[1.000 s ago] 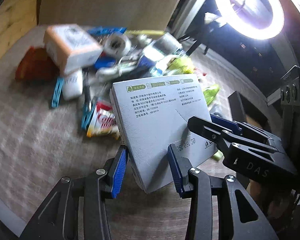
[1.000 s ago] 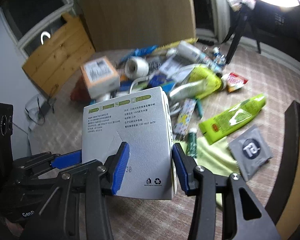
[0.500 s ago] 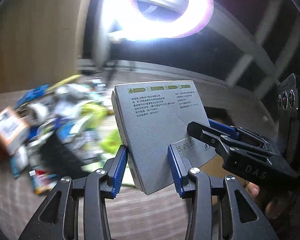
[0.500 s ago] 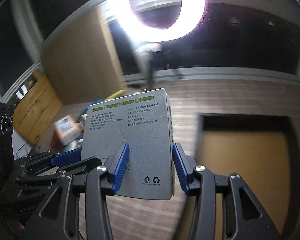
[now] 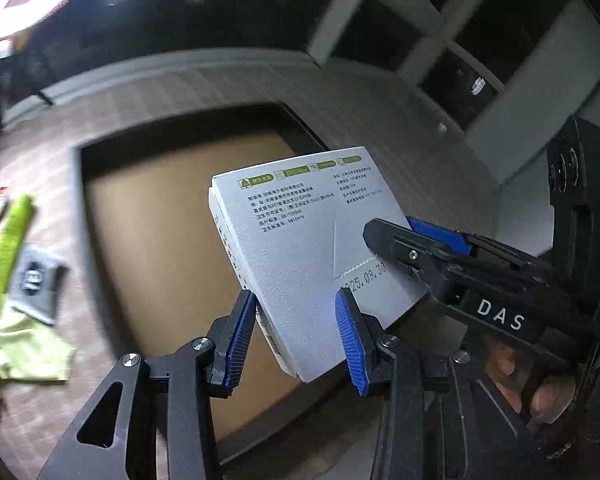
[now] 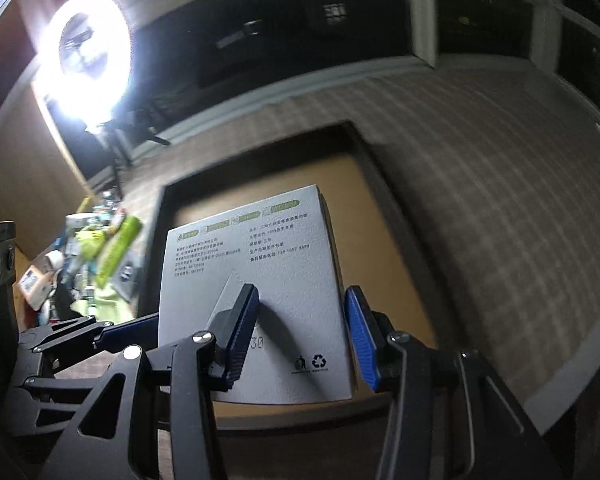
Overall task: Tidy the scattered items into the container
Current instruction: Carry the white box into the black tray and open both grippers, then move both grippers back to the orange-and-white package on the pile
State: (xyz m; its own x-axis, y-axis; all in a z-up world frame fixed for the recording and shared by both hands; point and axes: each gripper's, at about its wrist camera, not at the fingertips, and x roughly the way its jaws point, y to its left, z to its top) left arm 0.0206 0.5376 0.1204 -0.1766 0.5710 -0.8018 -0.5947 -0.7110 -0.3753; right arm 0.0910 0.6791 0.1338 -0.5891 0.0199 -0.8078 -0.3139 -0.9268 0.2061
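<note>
Both claws had swung away from the scattered pile, carrying the white box over the brown-floored container. On the left the left claw gripped its lower edge; on the right the right claw clamped its other side.

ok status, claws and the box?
Left claw and right claw both shut on white box. Box above the brown-bottomed container. Nothing in the way.
</note>
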